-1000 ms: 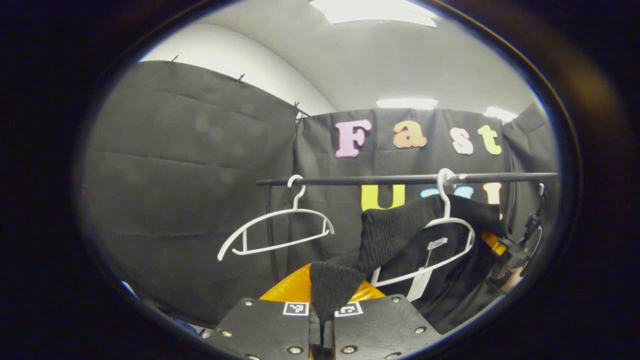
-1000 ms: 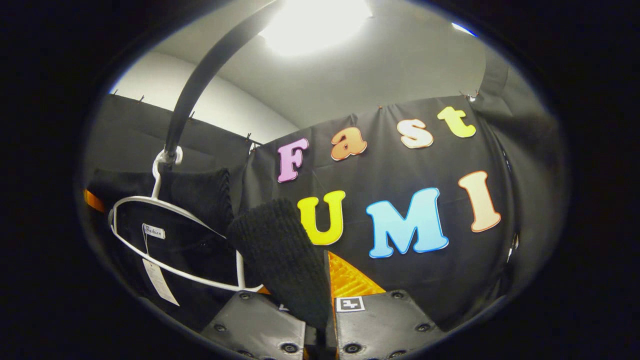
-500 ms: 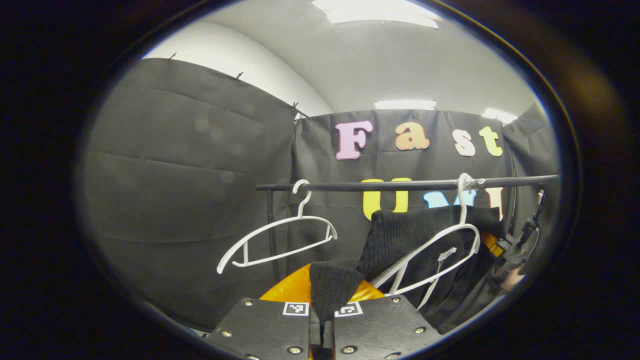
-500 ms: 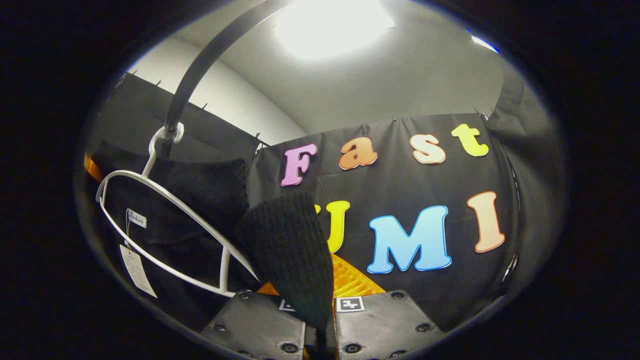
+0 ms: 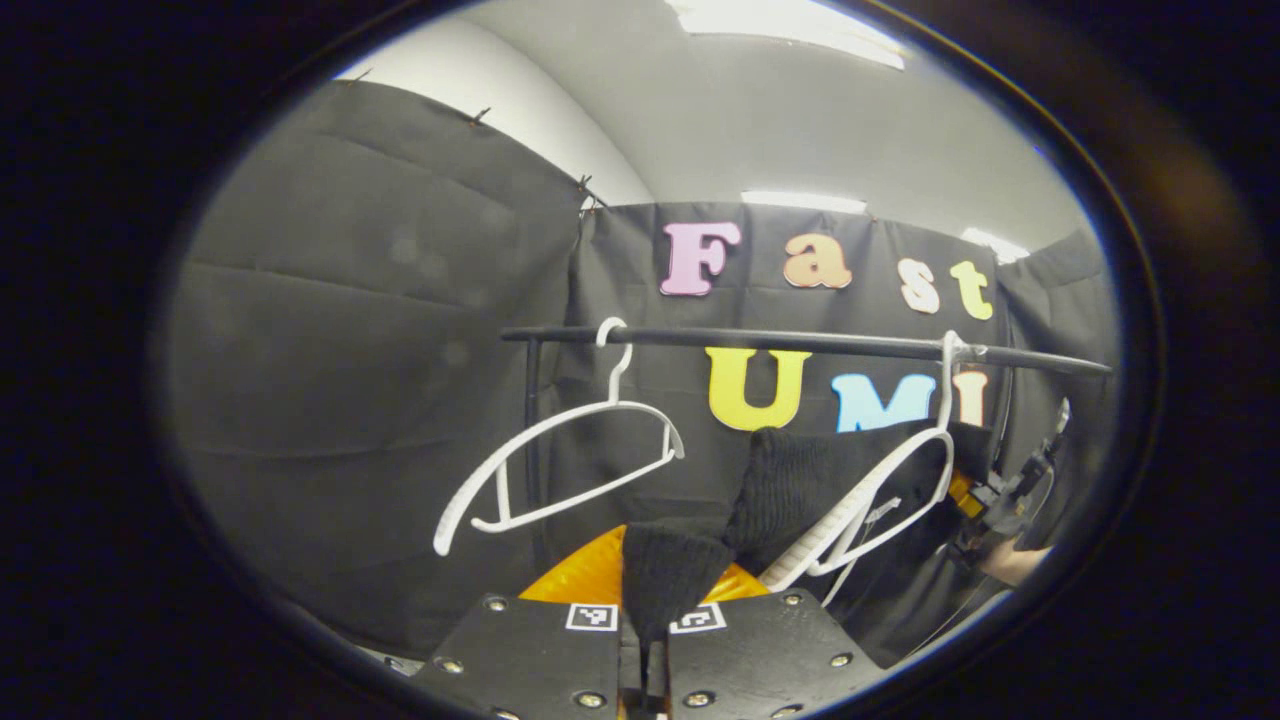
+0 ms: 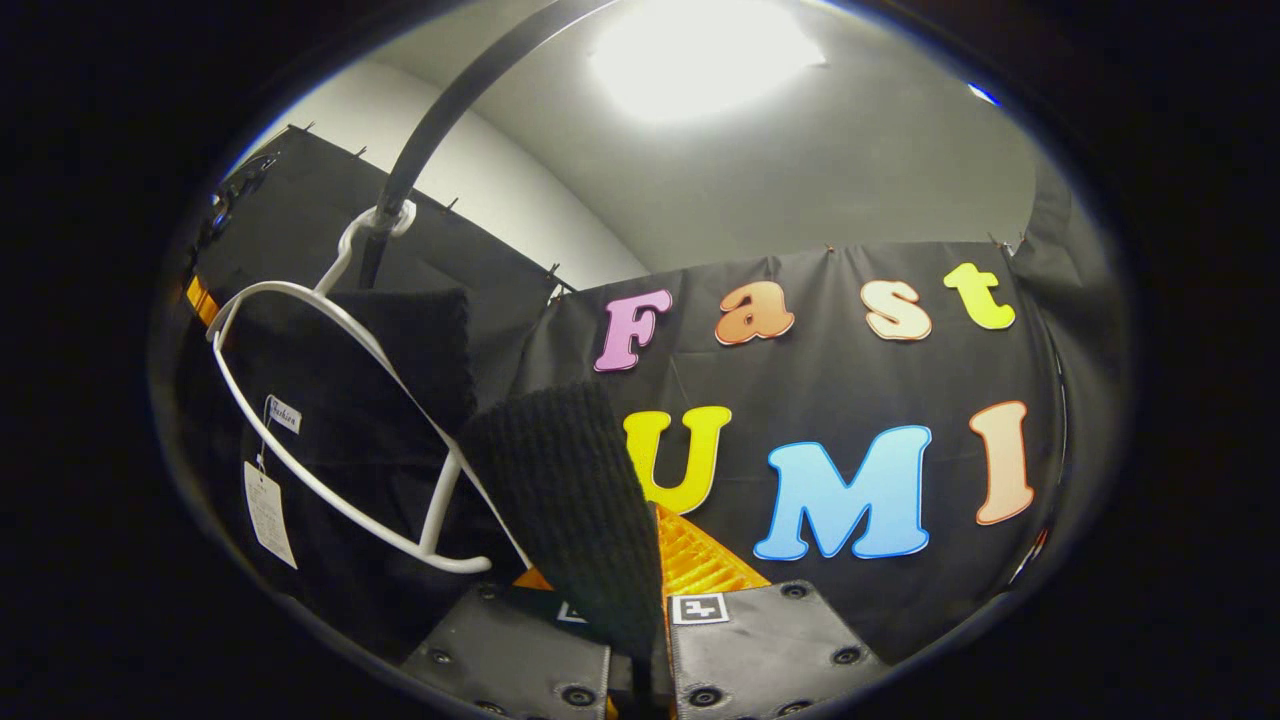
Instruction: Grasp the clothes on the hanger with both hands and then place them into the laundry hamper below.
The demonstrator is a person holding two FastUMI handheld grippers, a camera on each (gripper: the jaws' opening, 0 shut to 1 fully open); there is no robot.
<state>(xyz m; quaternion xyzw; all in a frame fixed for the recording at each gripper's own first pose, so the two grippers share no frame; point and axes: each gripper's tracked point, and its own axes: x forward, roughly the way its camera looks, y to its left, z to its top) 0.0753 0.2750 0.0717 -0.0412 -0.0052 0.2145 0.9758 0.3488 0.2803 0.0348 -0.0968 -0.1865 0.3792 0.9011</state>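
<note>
A black knitted garment (image 5: 790, 490) hangs partly off a white hanger (image 5: 890, 490) on the black rail (image 5: 800, 342). My left gripper (image 5: 645, 640) is shut on a ribbed edge of it, which rises from between the fingers. In the right gripper view the same black garment (image 6: 340, 400) drapes behind the tilted white hanger (image 6: 330, 420), with a paper tag (image 6: 268, 510) dangling. My right gripper (image 6: 640, 650) is shut on another ribbed edge (image 6: 570, 500). In the left gripper view the right gripper (image 5: 1005, 500) and a hand show at the far right. The hamper is out of sight.
A bare white hanger (image 5: 560, 460) hangs on the rail to the left in the left gripper view, beside the rail's upright post (image 5: 535, 440). Black cloth walls close the booth behind and on both sides. A ceiling light (image 6: 700, 50) glares overhead.
Both grippers have pulled the garment down and off the hanger; the hanger has tilted steeply and swung along the rail. More of the garment sits below the hanger now.
</note>
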